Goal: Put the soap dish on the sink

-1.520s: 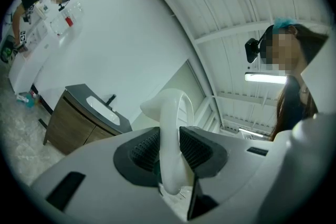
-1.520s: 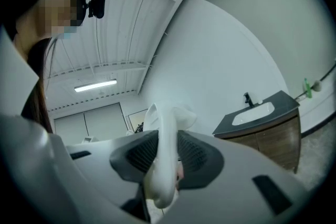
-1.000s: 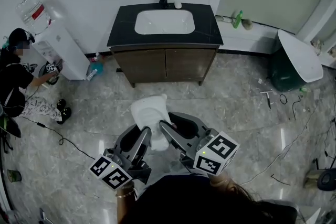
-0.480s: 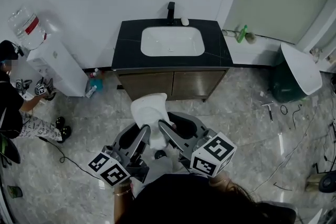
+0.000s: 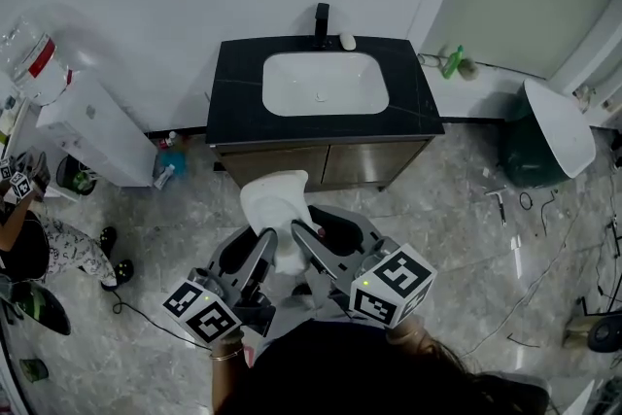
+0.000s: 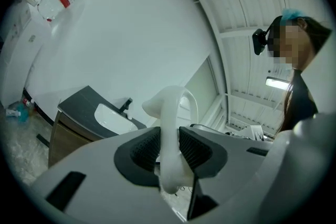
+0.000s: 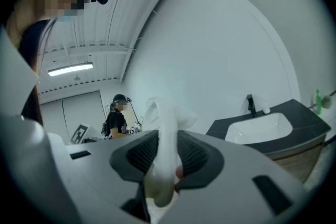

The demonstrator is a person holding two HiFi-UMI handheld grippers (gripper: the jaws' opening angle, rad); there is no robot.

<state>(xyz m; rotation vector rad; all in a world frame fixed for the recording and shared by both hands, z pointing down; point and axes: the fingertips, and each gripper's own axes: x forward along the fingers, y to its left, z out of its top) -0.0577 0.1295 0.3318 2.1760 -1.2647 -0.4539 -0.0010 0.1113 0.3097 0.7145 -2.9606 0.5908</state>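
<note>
Short of the sink (image 5: 292, 83), over the floor (image 5: 466, 209) | soap dish (image 5: 275, 202): white, carried in the air, well apart from the sink's black table (image 5: 233, 97) | left claw (image 5: 264, 246): we see its pads clamped on the dish's left side | right claw (image 5: 304, 238): pads clamped on the right side

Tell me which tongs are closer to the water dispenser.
Left. The left tongs grip the soap dish on the side toward the water dispenser; the right tongs grip its far side.
</note>
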